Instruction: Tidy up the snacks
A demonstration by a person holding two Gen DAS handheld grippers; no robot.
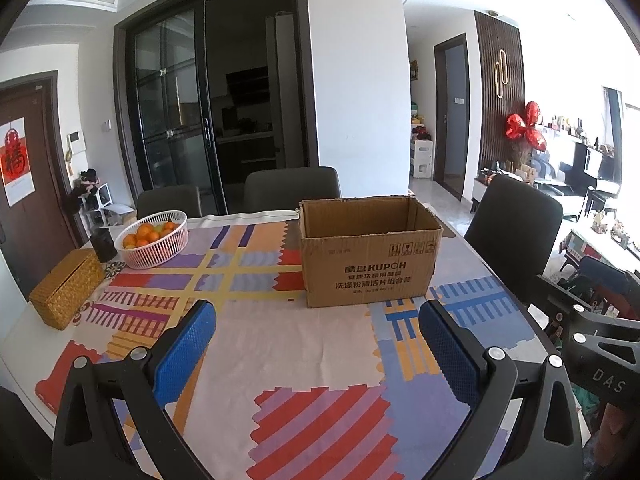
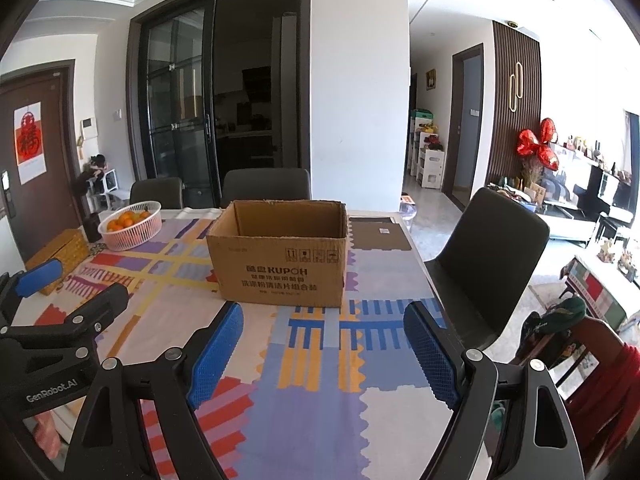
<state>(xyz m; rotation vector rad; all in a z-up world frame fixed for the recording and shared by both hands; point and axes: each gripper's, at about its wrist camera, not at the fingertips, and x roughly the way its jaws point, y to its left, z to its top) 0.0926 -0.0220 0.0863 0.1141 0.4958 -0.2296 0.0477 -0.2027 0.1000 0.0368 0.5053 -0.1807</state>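
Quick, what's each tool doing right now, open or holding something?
Left tool: open, holding nothing, above the tablecloth.
Right tool: open, holding nothing, facing the box.

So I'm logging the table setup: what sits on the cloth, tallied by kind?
Cardboard box: 1
Fruit basket: 1
Woven box: 1
Dark cup: 1
Total: 4

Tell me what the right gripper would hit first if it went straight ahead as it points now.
Probably the front wall of the cardboard box: the open right gripper points at it over bare tablecloth, though depth is uncertain.
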